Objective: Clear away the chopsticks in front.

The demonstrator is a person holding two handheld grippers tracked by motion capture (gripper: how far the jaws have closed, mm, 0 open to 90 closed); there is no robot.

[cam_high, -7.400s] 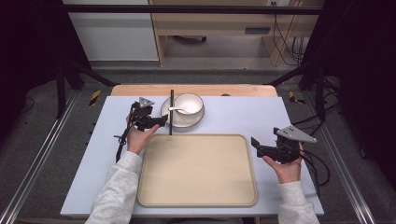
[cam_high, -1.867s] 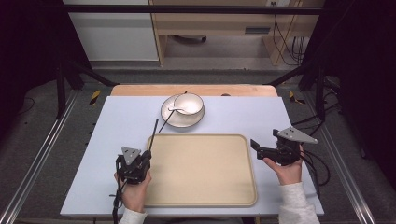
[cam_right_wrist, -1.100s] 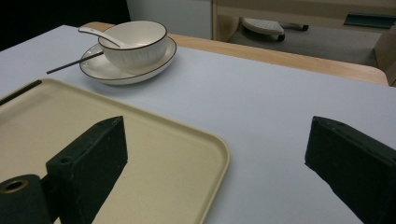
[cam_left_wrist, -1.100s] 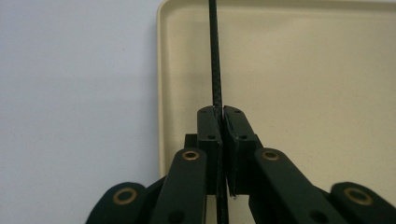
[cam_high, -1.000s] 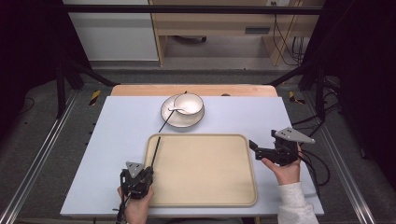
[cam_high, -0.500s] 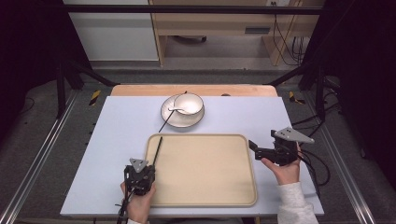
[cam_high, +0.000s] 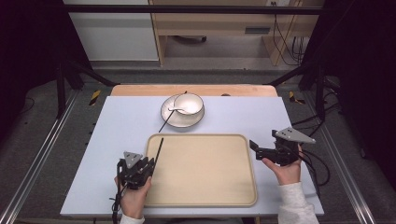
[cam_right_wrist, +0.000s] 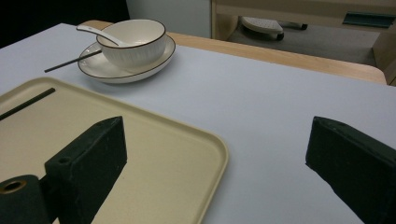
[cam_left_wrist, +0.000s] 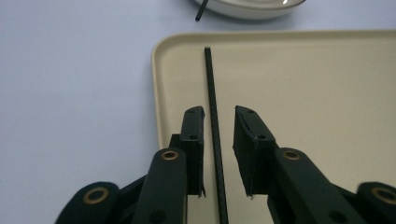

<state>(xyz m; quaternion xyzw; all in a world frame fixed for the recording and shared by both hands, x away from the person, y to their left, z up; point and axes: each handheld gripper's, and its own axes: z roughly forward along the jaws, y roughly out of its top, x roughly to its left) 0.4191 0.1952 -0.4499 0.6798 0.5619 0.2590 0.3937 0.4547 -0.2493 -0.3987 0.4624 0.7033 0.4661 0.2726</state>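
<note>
Left gripper (cam_left_wrist: 218,133) jaws just parted, freeing black chopstick (cam_left_wrist: 212,112) flat on tray (cam_high: 205,196) beside its left rim; right gripper (cam_right_wrist: 219,158) spread wide, empty, idle.

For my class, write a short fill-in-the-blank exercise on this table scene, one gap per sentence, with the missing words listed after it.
1. The black chopstick between the open jaws of the left gripper lies on the ____.
2. The white spoon rests in the ____.
3. The bowl stands on a ____, and a second chopstick leans on its rim.
4. The jaws of the right gripper are ____, with nothing between them.

Missing words: tray; bowl; plate; open
</note>
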